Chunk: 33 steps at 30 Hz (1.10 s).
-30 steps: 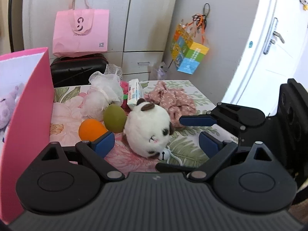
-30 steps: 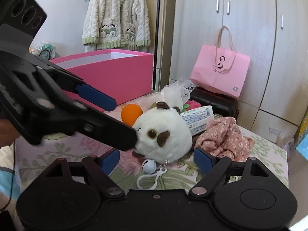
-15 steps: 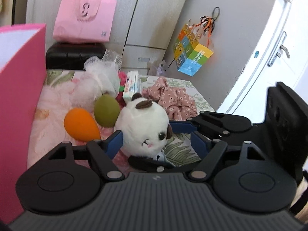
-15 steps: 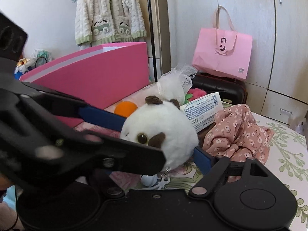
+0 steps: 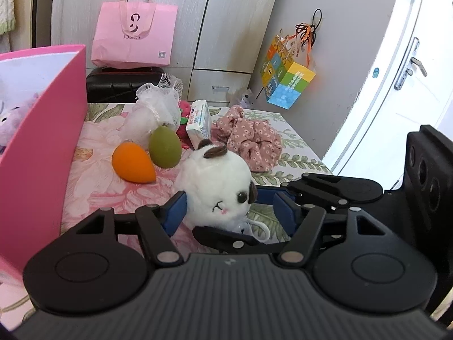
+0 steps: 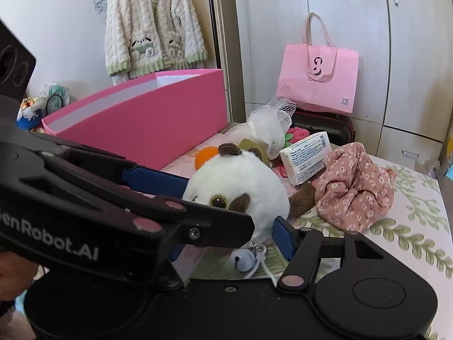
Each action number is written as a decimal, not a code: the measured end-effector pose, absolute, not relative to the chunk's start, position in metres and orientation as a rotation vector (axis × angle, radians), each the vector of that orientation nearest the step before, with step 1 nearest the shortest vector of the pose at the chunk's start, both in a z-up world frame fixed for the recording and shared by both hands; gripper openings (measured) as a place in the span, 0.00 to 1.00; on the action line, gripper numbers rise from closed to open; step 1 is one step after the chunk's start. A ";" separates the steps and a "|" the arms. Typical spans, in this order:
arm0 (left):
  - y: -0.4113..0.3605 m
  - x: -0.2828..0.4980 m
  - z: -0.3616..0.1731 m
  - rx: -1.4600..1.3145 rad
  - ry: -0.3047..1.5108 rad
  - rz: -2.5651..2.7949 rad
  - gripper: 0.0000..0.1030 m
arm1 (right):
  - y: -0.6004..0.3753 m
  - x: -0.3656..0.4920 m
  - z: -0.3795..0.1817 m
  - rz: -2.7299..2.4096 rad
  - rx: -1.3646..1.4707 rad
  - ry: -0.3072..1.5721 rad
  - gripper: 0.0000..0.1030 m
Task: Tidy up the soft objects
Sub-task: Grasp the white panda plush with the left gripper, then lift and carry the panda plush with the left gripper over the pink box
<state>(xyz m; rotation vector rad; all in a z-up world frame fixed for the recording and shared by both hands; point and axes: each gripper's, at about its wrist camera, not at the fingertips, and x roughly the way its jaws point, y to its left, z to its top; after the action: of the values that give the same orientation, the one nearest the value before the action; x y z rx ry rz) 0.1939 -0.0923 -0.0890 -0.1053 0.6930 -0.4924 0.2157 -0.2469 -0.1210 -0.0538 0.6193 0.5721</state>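
Observation:
A white plush animal (image 5: 219, 188) with brown ears and a bell lies on the floral table. Both grippers straddle it from crossing directions. My left gripper (image 5: 229, 212) has one blue pad against the plush's left side; the other pad stands a little off its right side. My right gripper (image 6: 229, 243) is open around the plush (image 6: 237, 187); its left finger is hidden behind the left gripper's fingers (image 6: 158, 181). An orange sponge egg (image 5: 131, 165), a green sponge egg (image 5: 164, 148), a white mesh puff (image 5: 154, 110) and a pink floral scrunchie (image 5: 249, 141) lie behind.
A tall pink box (image 6: 147, 119) stands along the table's left side, with a purple plush inside (image 5: 8, 121). A white tissue pack (image 6: 307, 157) lies beside the scrunchie. A pink tote bag (image 5: 134, 35) sits on a black case behind the table.
Both grippers have moved in around the white plush and narrowed. The left gripper went from well short of the plush to straddling it.

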 end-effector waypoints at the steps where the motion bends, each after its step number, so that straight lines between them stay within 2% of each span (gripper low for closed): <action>1: -0.092 0.191 -0.088 -0.104 0.690 -0.492 0.63 | -0.246 0.211 -0.120 0.569 -0.049 0.614 0.66; 22: -0.070 0.109 -0.049 -0.030 0.661 -0.535 0.63 | -0.224 0.128 -0.086 0.539 -0.025 0.568 0.66; 33: -0.025 0.068 0.003 -0.053 0.625 -0.555 0.60 | -0.193 0.094 -0.029 0.563 -0.026 0.577 0.66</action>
<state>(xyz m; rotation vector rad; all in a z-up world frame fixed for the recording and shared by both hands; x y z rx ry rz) 0.0679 -0.0248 0.0035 -0.0534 0.6249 -0.5548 0.0938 -0.1930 -0.0287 -0.0261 0.5770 0.5634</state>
